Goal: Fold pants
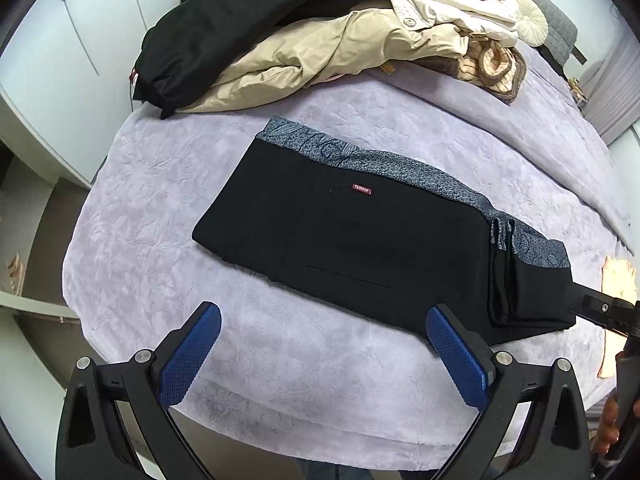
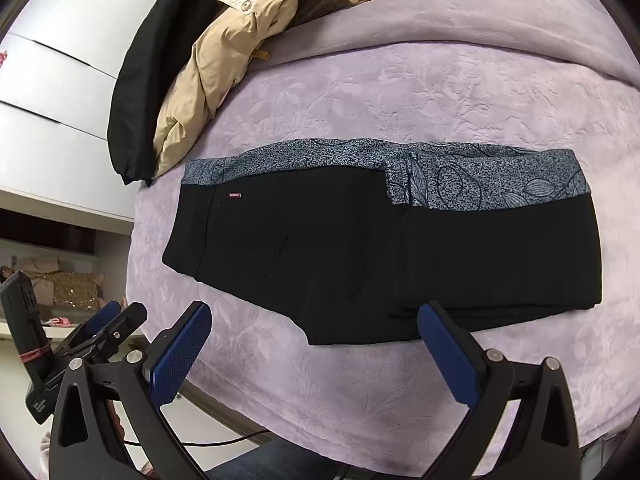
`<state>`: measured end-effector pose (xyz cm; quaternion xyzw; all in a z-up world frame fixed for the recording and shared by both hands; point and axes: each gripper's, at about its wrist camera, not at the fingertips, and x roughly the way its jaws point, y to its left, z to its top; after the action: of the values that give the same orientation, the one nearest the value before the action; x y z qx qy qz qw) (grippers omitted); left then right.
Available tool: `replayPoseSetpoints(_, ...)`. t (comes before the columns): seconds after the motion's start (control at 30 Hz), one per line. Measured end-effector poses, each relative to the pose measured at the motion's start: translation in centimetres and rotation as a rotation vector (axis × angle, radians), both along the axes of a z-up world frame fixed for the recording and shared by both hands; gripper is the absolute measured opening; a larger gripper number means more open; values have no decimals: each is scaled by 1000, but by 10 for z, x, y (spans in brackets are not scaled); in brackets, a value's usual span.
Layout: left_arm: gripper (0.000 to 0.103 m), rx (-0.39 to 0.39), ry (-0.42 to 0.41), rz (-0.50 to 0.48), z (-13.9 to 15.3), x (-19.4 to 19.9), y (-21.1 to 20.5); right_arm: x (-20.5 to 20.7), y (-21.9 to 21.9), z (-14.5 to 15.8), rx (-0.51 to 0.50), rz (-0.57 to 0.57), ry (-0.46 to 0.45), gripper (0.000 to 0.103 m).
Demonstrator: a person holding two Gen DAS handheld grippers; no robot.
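Both the left claw [image 1: 324, 354] and right claw [image 2: 314, 350] hang spread and empty beside the folded pants [image 2: 380, 248], coats [image 1: 320, 52] piled behind them.

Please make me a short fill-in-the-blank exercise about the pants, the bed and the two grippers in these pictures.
1. The folded pants lie on a ____ blanket.
2. The small label on the pants is ____ in colour.
3. The left gripper and the right gripper are both ____.
4. The pile of clothes lies ____ the pants, not touching them.

Missing words: purple; red; open; behind
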<state>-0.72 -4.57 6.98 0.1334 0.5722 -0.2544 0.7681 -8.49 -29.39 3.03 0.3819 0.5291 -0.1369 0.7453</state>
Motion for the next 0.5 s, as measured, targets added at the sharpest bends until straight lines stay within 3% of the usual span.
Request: replayPoseSetpoints(0.5, 103, 54, 35, 8, -15, -10, -2, -9, 4, -14, 57, 1, 27, 103)
